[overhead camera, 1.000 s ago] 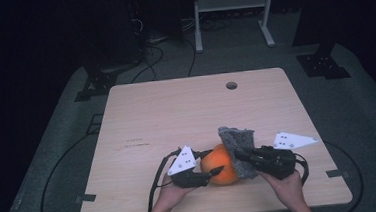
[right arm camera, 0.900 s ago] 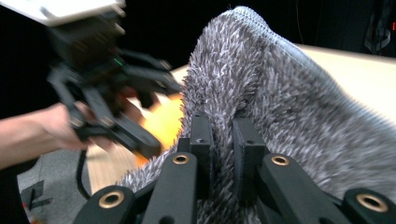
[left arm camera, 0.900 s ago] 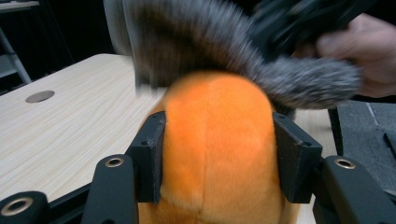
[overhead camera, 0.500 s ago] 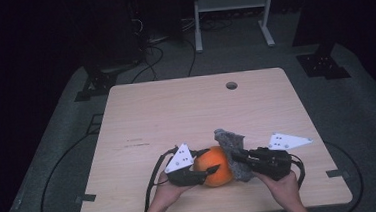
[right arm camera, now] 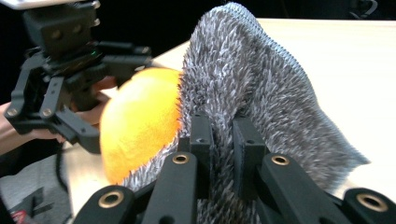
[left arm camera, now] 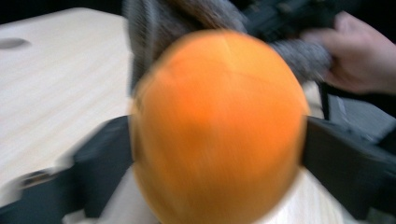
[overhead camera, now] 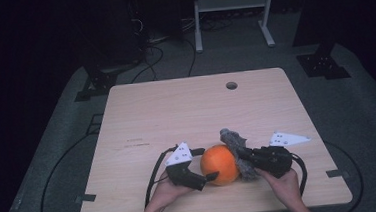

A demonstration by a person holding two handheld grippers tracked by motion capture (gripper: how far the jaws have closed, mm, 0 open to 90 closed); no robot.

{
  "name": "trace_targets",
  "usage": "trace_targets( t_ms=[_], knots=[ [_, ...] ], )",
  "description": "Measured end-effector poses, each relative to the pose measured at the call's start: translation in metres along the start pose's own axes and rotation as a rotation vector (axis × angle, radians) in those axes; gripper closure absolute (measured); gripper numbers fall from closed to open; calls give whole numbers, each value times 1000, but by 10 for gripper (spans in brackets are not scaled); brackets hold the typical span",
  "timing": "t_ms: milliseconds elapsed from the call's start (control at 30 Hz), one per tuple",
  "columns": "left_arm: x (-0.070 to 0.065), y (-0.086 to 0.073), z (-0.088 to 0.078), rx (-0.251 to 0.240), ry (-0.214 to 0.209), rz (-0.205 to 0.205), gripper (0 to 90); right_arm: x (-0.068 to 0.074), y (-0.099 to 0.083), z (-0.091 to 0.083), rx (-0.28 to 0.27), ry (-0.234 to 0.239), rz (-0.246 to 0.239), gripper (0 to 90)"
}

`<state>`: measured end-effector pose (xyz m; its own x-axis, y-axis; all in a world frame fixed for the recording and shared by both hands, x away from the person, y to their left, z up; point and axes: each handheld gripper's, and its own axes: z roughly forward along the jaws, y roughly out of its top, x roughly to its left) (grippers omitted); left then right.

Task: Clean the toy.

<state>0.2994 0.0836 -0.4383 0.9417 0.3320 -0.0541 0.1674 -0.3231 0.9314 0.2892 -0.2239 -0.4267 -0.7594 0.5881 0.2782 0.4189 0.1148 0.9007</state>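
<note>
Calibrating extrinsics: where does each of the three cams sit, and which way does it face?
High view: above the person's side, looking forward and down on the table; both forearms enter from the bottom.
Left gripper view: rides the left hand-held gripper, facing the orange ball between its jaws; the other hand shows behind.
Right gripper view: rides the right hand-held gripper, facing the grey fuzzy cloth it pinches.
Shared: both gripper views show ball and cloth.

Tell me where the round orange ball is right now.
In the high view, the round orange ball sits on the light wooden table near its front edge, between the left hand-held gripper and the fuzzy grey cloth pinched by the right hand-held gripper.
</note>
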Motion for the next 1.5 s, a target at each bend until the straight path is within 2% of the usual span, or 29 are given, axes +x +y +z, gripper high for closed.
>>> trace_targets(
  t_ms=[33,67,133,200,267,333,433,500,533,600,633,700,733,767,833,867,933,967,1000,1100,1200,1267,1333,1400,1433,1500],
  knots=[
    [-1,1,1,-8,3,10,288,-4,-1,-1,5,-9,9,799],
    [-1,2,2,-8,4,11,322,-9,-2,-3,7,-11,33,798],
    [-3,4,0,-19,11,30,391,-13,-1,-8,21,-42,43,799],
    [-4,7,-2,-20,24,49,428,-12,1,-16,-17,-26,56,798],
    [-4,10,-3,-21,25,49,445,-1,9,-23,-76,15,22,799],
    [-5,12,-3,-15,21,46,453,11,17,-22,-97,46,-18,799],
    [-8,14,-3,-16,12,50,466,17,16,-11,-50,40,-58,799],
    [-6,13,-6,-13,16,36,468,9,8,-5,-33,45,-16,799],
    [-5,12,-6,-16,16,26,469,3,5,-5,-20,30,6,799],
    [-3,12,-9,-16,18,16,470,-3,3,-5,19,-1,17,798],
    [-2,12,-9,-19,16,10,470,-5,2,-7,20,2,31,798],
    [-1,12,-9,-17,17,-3,470,2,5,-12,-24,26,22,798],
    [-2,12,-8,-19,15,-1,471,6,8,-13,-41,41,2,798],
    [-2,13,-8,-19,15,3,471,15,14,-15,-71,62,-37,798],
    [-2,13,-7,-20,4,-9,471,25,18,-11,-64,70,-86,797],
    [-2,12,-6,-4,4,-11,471,25,17,-8,-44,66,-98,797],
    [-3,8,-4,-2,13,5,436,19,12,-1,-22,68,-76,795],
    [-3,7,-3,-8,16,4,373,12,8,1,-19,88,-33,794],
    [-2,6,-3,-12,12,0,344,9,7,1,-20,81,-18,794],
    [-2,5,0,-17,14,-10,266,3,4,-2,-7,54,-9,795],
    [-3,5,0,-7,15,11,269,0,3,-4,4,40,-3,794],
    [-3,5,-2,-7,20,21,363,-1,3,-8,4,38,2,793],
    [-3,8,-4,-10,45,21,434,6,7,-12,-34,51,-22,795],
    [-2,13,-7,-35,58,8,472,19,13,-13,-64,75,-77,794],
    [-3,15,-8,-49,69,14,479,25,16,-13,-75,81,-105,795],
    [-6,17,-11,-37,82,40,483,31,19,-10,-86,94,-122,796]
  ],
)
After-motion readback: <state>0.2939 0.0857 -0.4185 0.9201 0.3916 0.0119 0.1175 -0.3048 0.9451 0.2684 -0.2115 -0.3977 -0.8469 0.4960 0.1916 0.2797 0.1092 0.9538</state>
